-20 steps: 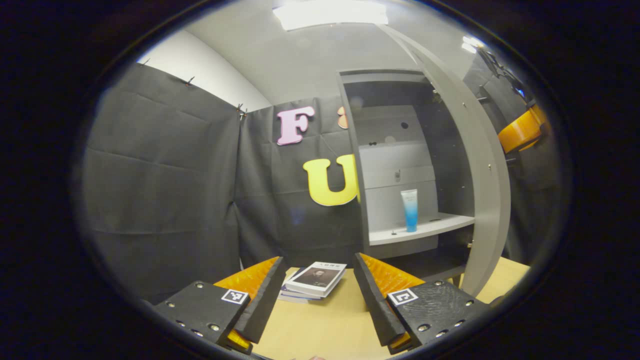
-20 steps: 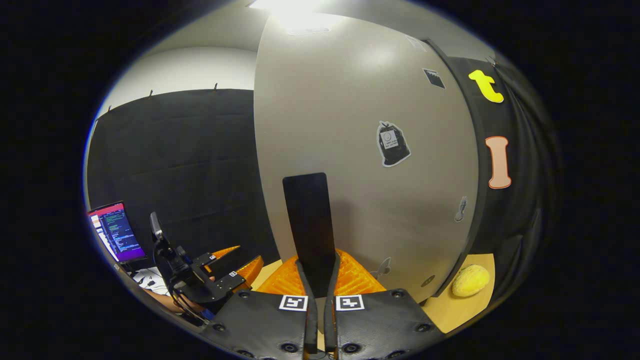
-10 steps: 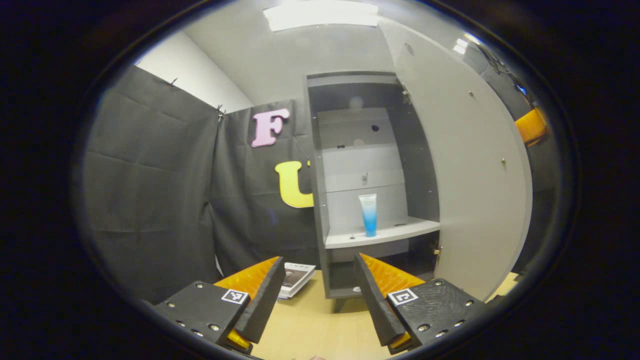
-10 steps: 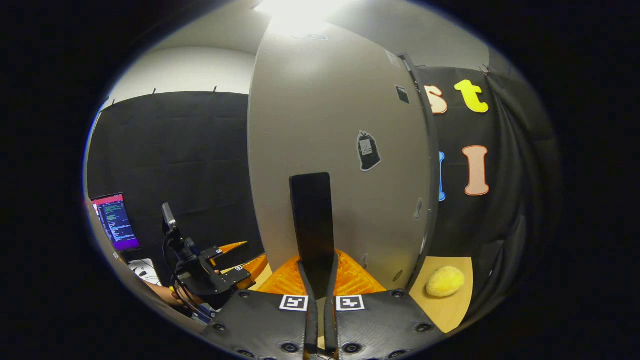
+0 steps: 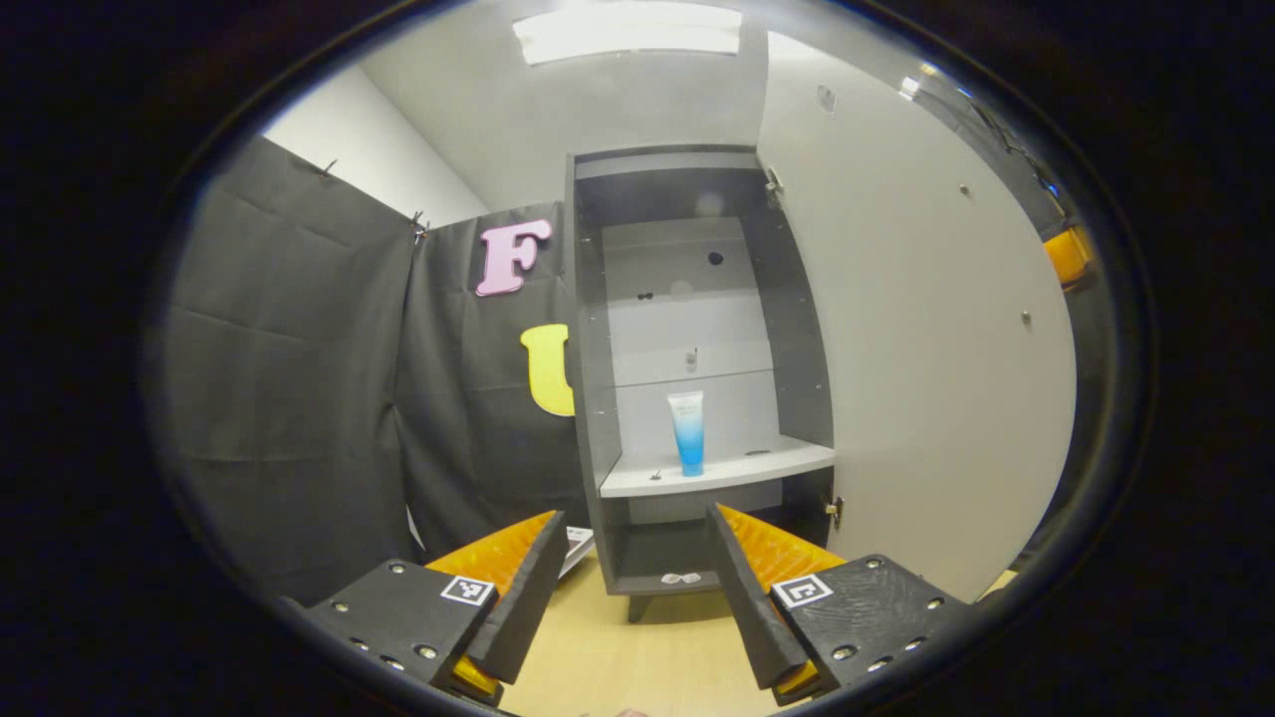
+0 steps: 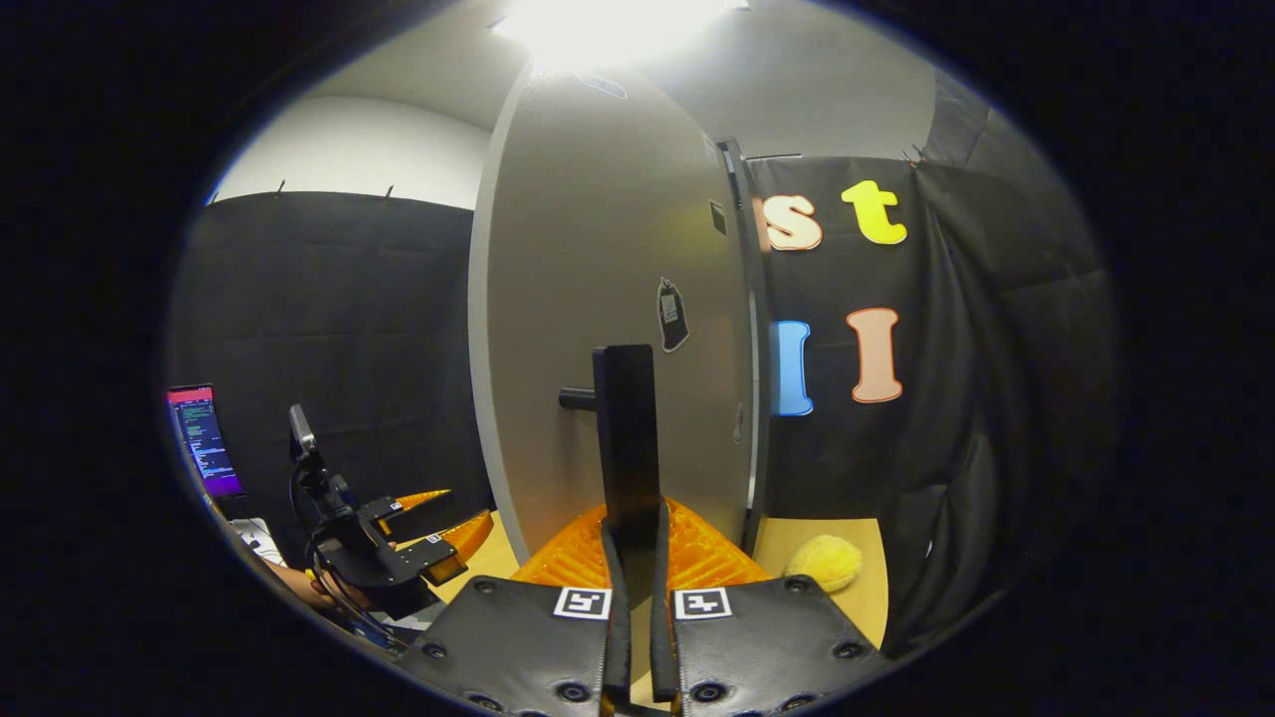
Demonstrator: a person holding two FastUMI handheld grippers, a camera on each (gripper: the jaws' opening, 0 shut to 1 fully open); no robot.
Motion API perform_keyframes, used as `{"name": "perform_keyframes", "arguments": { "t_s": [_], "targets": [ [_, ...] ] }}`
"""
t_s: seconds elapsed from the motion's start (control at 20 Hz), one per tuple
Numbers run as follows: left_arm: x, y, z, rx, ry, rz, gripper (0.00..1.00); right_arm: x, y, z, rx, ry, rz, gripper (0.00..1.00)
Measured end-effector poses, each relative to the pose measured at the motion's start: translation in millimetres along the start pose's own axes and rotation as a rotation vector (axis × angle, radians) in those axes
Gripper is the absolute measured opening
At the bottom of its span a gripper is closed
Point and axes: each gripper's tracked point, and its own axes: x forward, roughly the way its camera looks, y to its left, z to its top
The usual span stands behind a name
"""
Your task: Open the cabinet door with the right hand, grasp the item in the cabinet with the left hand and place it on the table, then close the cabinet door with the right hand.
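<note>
At the open cabinet (image 5: 687, 329) in a cloth-walled booth, the door (image 5: 916, 339) stands swung wide to the right, its inner face turned toward the left gripper view. On the middle shelf (image 5: 717, 471) a blue-and-white tube (image 5: 686, 432) stands upright, apart from the cabinet walls and untouched. The left gripper (image 5: 630, 588) hangs low over the pale worktop (image 5: 628, 657), well short of the shelf, its fingers spread wide with nothing between them and the tube framed above the gap.

From the right gripper view, the right gripper (image 6: 631, 558) has its fingers clamped on the door's dark upright handle (image 6: 625, 438), which stands off the door's outer face (image 6: 598, 329) on a short post. A yellow plush toy (image 6: 825, 562) lies on the worktop at the foot of the cabinet, far side of the door; the left gripper (image 6: 423, 533) also shows low at left, a person's hand behind it, near a lit monitor (image 6: 204, 441).

The opening step looks finished or nearly so, with the reach for the tube the one in hand. That move would call for raising the left gripper to shelf height, carrying it forward into the cabinet with the fingers on either side of the tube's body, then closing on it gently, since a soft tube may tip or squash. The right gripper would do well to hold the door open meanwhile.
</note>
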Motion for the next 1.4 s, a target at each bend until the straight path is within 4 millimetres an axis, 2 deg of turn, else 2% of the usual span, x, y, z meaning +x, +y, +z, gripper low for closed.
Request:
{"name": "perform_keyframes", "arguments": {
  "t_s": [0.25,0.4,0.45,0.5,0.6,0.65,0.7,0.8,0.95,1.1,1.3,1.35,1.4],
  "targets": [
    [-1,-8,8,0.005,0.0,0.015,0.86,-9,-34,-1,-0.002,-0.045,-0.118,0.11],
    [4,-12,22,0.023,-0.016,0.019,0.83,-13,-27,-6,0.028,-0.054,-0.085,0.11],
    [6,-15,26,0.024,-0.018,0.016,0.84,-17,-25,-7,0.021,-0.056,-0.069,0.16],
    [9,-17,29,0.02,-0.016,0.007,0.83,-25,-25,-8,0.01,-0.063,-0.071,0.18],
    [23,-22,36,0.01,-0.017,-0.015,0.86,-53,-27,-8,0.008,-0.084,-0.082,0.23],
    [30,-25,41,0.003,-0.018,-0.027,0.86,-68,-31,-9,0.01,-0.098,-0.105,0.31],
    [40,-27,42,-0.005,-0.014,-0.039,0.86,-85,-37,-10,0.012,-0.113,-0.133,0.37],
    [61,-36,45,-0.029,-0.003,-0.069,0.86,-122,-45,-11,0.02,-0.157,-0.204,0.61],
    [100,-51,44,-0.069,0.025,-0.132,0.86,-167,-76,-23,0.019,-0.185,-0.402,0.98],
    [143,-58,39,-0.097,0.064,-0.174,0.84,-200,-91,-50,0.033,-0.144,-0.539,0.98],
    [197,-53,34,-0.123,0.079,-0.187,0.86,-226,-93,-93,0.031,-0.081,-0.666,1.0],
    [209,-52,32,-0.122,0.083,-0.191,0.84,-229,-95,-102,0.039,-0.056,-0.69,0.94],
    [219,-51,29,-0.121,0.088,-0.196,0.84,-233,-94,-108,0.049,-0.039,-0.708,0.98]
  ]
}}
